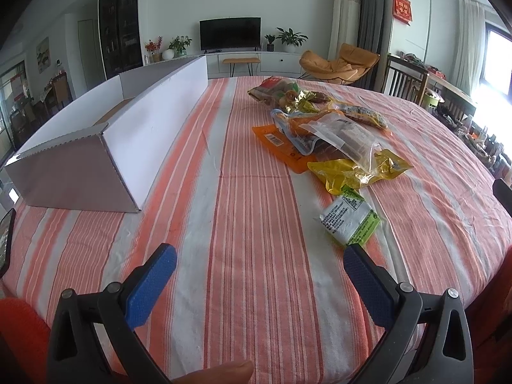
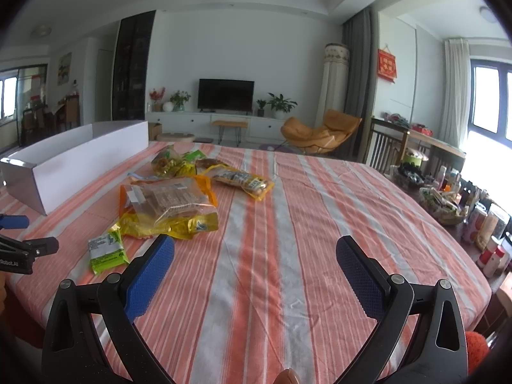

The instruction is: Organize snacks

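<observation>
I am holding my left gripper and right gripper spread wide and empty, and the slippery snack bags piled at the frame's upper right are risking sliding off the worktop before reaching the white box at the left.

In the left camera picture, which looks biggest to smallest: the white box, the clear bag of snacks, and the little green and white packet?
1. White box
2. Clear bag
3. Green and white packet, though it lies nearest the camera, so it truly is smallest.

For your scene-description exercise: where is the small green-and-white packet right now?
The green-and-white packet lies alone on the striped cloth, nearest the camera, just in front of the yellow bag at the pile's edge, right of the white box.
</observation>
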`<state>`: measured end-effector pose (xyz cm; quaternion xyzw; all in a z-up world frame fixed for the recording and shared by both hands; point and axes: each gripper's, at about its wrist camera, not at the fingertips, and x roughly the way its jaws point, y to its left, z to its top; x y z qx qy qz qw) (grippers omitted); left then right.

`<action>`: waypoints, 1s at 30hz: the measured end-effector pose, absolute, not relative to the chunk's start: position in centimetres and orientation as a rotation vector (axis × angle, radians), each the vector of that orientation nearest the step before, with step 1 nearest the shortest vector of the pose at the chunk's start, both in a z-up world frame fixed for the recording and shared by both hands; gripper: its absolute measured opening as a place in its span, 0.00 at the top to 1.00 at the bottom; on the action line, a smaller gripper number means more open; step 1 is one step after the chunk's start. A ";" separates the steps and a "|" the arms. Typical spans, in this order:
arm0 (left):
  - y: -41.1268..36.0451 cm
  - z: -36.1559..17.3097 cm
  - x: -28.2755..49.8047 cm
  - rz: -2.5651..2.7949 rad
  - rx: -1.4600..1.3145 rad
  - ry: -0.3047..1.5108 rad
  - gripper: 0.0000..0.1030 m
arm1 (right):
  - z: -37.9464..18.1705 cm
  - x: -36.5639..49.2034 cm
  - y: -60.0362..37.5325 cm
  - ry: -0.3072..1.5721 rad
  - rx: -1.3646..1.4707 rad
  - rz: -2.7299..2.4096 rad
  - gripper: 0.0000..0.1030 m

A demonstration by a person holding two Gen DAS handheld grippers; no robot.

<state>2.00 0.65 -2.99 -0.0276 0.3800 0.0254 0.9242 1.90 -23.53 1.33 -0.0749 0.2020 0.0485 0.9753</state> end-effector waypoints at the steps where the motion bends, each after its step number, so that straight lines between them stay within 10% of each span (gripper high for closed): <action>1: 0.6 -3.0 2.0 0.054 -0.055 0.782 0.00 | 1.3 1.9 -23.5 0.408 -0.151 0.099 0.01; 18: 2.0 -3.7 2.7 0.078 -0.083 0.830 0.00 | 0.8 1.9 -22.8 0.449 -0.155 0.191 0.01; 30: 4.7 -3.7 2.6 0.106 -0.161 0.835 0.00 | -2.9 8.4 -14.2 0.877 -0.205 0.720 0.03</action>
